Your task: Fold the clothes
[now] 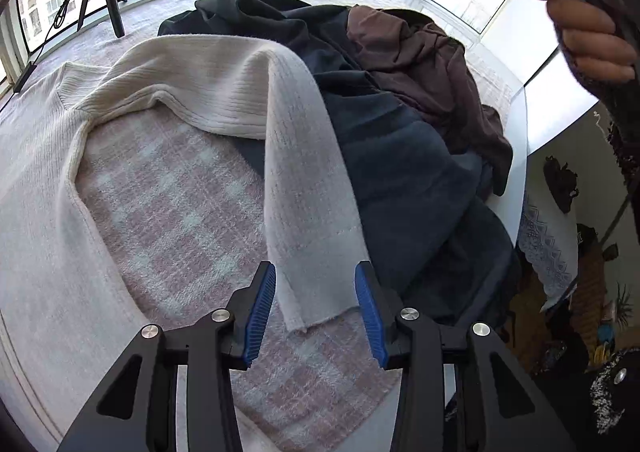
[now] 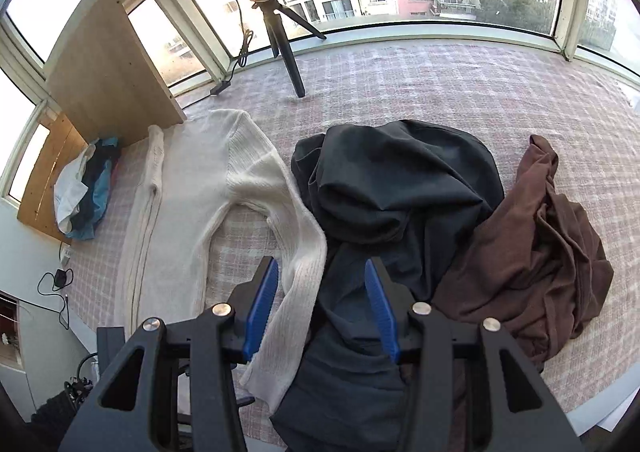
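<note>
On the plaid blanket (image 2: 400, 83), the cream sweater (image 2: 180, 211) lies toward the left edge, its sleeve (image 1: 304, 187) running lengthwise away from the left gripper (image 1: 316, 308) — jaws apart, empty, cuff just ahead. The right gripper (image 2: 322, 310), also apart and empty, hangs farther right — over the dark garments (image 2: 400, 187).

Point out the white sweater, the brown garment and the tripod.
white sweater (image 2: 188, 187): right wrist view, on its body.
brown garment (image 2: 532, 252): right wrist view, on its crumpled middle.
tripod (image 2: 290, 59): right wrist view, on its front leg.
</note>
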`<act>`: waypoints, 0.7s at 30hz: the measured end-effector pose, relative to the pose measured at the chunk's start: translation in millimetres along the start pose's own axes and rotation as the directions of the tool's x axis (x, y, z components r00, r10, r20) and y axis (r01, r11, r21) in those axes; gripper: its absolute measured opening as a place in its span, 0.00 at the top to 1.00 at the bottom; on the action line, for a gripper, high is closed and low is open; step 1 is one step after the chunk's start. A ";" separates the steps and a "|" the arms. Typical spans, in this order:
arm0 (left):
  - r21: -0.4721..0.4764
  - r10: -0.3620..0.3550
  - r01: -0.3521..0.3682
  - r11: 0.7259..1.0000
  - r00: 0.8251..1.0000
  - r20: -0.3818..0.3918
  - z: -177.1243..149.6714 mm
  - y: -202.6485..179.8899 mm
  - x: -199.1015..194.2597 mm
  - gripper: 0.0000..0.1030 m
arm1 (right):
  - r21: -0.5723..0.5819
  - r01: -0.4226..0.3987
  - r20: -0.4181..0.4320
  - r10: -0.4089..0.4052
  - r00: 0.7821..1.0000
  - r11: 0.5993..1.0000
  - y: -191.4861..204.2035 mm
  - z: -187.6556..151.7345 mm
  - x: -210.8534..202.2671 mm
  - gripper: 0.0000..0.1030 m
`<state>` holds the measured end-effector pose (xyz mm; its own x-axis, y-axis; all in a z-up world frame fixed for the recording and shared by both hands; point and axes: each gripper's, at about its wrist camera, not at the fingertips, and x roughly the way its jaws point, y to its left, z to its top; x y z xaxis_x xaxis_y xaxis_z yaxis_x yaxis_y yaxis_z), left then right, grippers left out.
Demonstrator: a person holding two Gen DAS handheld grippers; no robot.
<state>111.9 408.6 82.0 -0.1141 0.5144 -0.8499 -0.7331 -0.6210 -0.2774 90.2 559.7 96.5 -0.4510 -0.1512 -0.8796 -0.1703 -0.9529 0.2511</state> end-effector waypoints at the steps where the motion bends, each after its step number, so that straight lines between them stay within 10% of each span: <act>1: 0.020 0.014 -0.014 1.000 1.000 0.017 2.1 -7.5 0.9 0.59 | -0.002 -0.007 -0.009 0.007 1.000 1.000 -1.6 3.5 6.5 0.56; 10: 0.051 0.094 -0.090 0.995 0.993 -0.077 4.8 -7.6 43.6 0.56 | -0.020 -0.044 -0.041 0.043 0.998 0.999 -2.9 28.5 36.4 0.56; 13: 0.072 0.109 -0.105 0.992 0.993 -0.054 4.1 -9.0 42.6 0.73 | -0.040 -0.045 -0.056 0.043 0.997 0.998 2.3 40.2 50.1 0.56; 14: 0.038 0.085 -0.083 0.996 0.995 -0.060 5.0 -4.2 39.0 0.96 | -0.047 -0.045 -0.061 0.042 0.997 0.998 4.6 44.7 55.3 0.56; 21: -0.209 -0.088 0.104 0.972 0.992 0.087 -10.1 23.6 -45.1 0.97 | -0.167 -0.025 -0.105 0.008 0.994 0.986 35.7 87.8 109.2 0.56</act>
<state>106.5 364.8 109.2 -0.1071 0.6160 -0.7804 -0.5846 -0.6739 -0.4517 -42.0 532.3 44.8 -0.3576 -0.1854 -0.9153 -0.0101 -0.9793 0.2024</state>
